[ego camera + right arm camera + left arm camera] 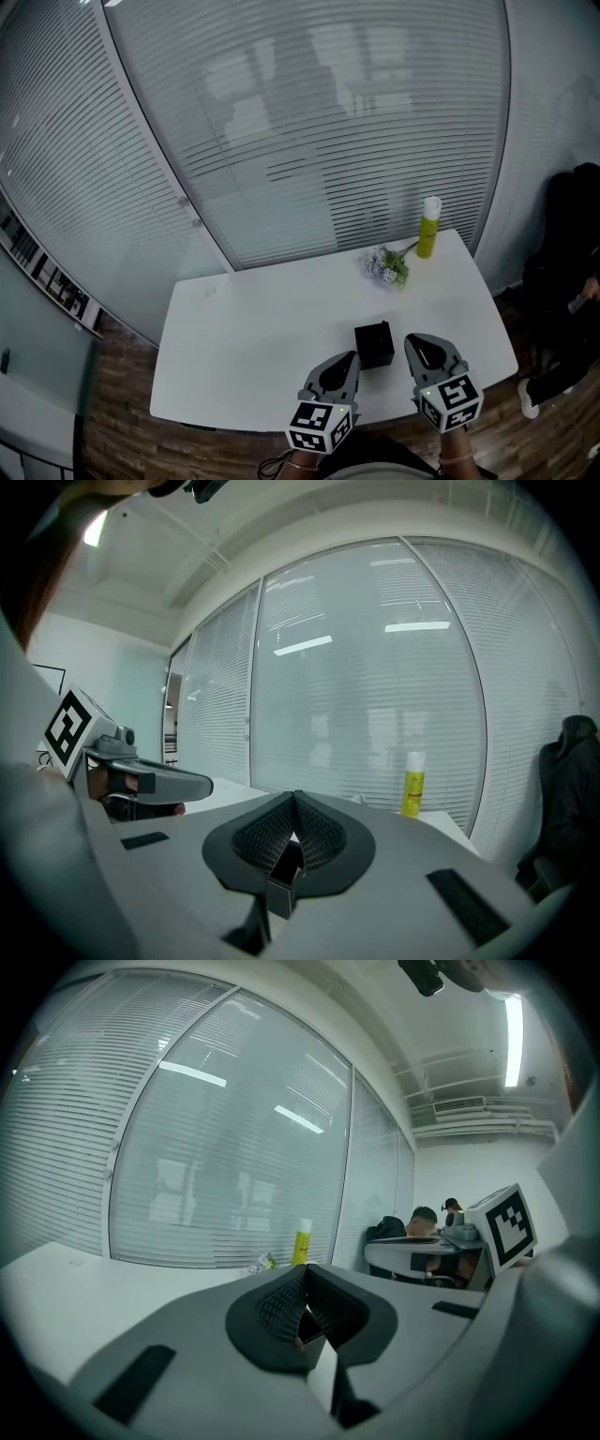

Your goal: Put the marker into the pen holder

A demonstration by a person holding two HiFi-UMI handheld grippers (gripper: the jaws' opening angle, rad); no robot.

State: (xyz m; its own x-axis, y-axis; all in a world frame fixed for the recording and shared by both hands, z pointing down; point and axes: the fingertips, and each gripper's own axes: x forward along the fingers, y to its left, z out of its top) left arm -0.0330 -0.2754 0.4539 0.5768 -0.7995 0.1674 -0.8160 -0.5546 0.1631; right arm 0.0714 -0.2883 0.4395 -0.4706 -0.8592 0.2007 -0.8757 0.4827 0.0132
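White surface (253,328) by blinds. Left hand-held gripper (347,361) and right hand-held gripper (417,345) were both closed, empty, with the holder (374,344) between them. Yellow marker (428,228) stood upright well beyond the right one, near flowers (386,265).

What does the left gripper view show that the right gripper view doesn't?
Only the left gripper view: the right gripper with its square-marker cube, and the heads of people seated behind it. Only the right gripper view: the left gripper at the left side, and what looks like a black chair back at the right edge. Both: the yellow bottle with a white cap, the white table, the glass wall with horizontal blinds, and that view's own jaws shut on nothing.
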